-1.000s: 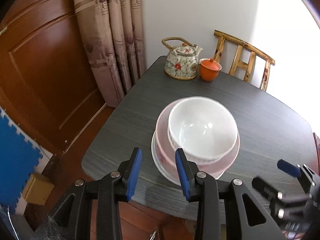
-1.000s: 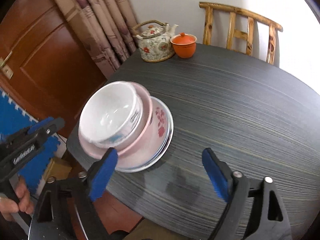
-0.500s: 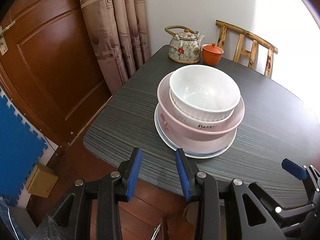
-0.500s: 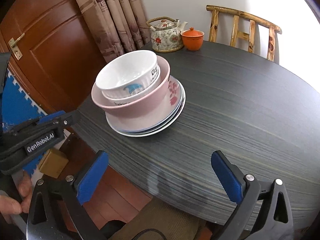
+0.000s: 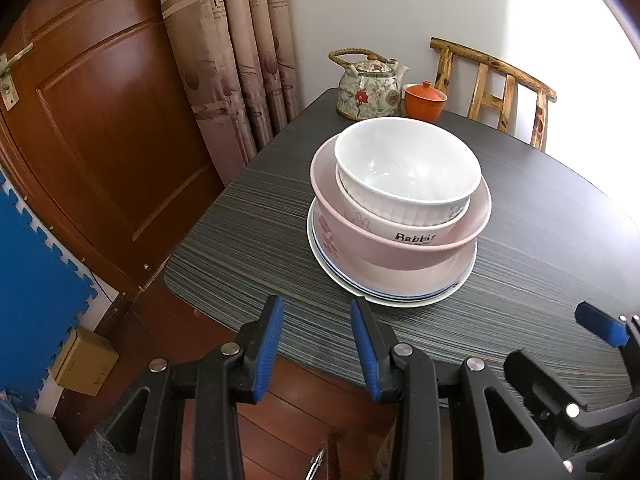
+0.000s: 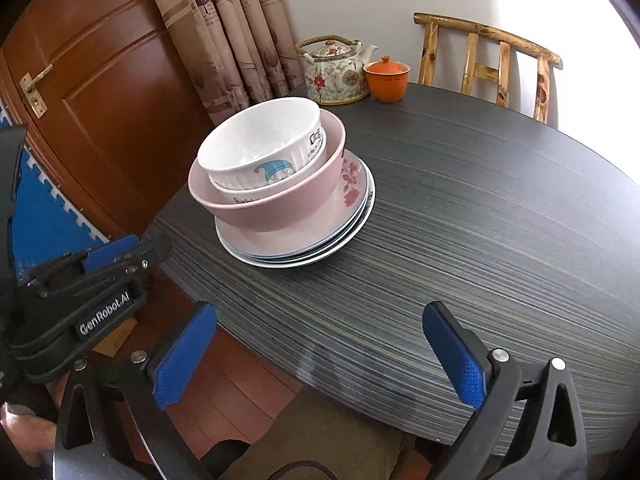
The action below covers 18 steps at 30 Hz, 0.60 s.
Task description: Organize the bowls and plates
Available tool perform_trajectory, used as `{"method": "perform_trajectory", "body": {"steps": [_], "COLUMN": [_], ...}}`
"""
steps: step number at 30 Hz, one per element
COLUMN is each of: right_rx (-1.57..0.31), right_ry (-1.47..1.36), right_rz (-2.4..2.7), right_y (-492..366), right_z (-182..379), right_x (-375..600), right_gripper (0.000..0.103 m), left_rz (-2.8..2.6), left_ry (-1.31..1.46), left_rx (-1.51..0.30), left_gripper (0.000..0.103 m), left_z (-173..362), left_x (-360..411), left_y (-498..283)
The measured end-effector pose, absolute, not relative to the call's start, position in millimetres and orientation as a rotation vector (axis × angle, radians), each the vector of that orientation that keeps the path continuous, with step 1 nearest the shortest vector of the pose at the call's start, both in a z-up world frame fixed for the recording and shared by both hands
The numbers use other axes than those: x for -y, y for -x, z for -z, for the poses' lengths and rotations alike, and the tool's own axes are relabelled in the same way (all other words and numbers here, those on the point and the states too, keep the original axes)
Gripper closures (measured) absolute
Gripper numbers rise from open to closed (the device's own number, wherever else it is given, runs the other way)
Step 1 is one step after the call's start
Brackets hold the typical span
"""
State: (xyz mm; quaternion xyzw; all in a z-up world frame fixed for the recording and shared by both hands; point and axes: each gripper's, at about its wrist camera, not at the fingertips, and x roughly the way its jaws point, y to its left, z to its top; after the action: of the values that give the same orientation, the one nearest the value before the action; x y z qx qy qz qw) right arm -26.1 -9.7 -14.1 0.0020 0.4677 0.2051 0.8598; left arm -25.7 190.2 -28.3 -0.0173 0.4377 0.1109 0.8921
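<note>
On the dark table (image 5: 540,240) stands one stack: a white bowl (image 5: 408,168) inside a second white bowl lettered "Rabbit" (image 5: 412,236), inside a pink bowl (image 5: 400,256), on several plates (image 5: 384,298). The right wrist view shows the same white bowl (image 6: 260,140), pink bowl (image 6: 276,200) and plates (image 6: 320,252). My left gripper (image 5: 316,308) hovers at the table's near edge, short of the stack, with a narrow gap and nothing in it. My right gripper (image 6: 320,316) stands wide open and empty over the table edge, further to the right.
A floral teapot (image 5: 368,84) and an orange lidded cup (image 5: 424,100) stand at the table's far end, before a wooden chair (image 5: 492,80). A wooden door (image 5: 100,120) and curtain (image 5: 232,60) are left. A blue foam mat (image 5: 32,280) and cardboard box (image 5: 84,360) are on the floor.
Both grippers have drawn back from the stack toward the table's near edge, so the stack now sits farther off. The right jaws have spread wider. Little differs over the last half second.
</note>
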Motion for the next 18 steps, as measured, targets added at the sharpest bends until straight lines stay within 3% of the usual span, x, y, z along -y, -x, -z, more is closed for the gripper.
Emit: {"method": "perform_trajectory", "body": {"steps": [18], "right_rx": [-1.019], "right_ry": [-0.026], "right_rz": [-0.438], "right_y": [10], "right_z": [29], "right_x": [4], "right_gripper": [0.0], "left_rz": [-0.253], "left_ry": [0.006], "left_rx": [-0.929], "left_gripper": [0.067], "left_z": [35], "left_x": [-189], "left_y": [19]}}
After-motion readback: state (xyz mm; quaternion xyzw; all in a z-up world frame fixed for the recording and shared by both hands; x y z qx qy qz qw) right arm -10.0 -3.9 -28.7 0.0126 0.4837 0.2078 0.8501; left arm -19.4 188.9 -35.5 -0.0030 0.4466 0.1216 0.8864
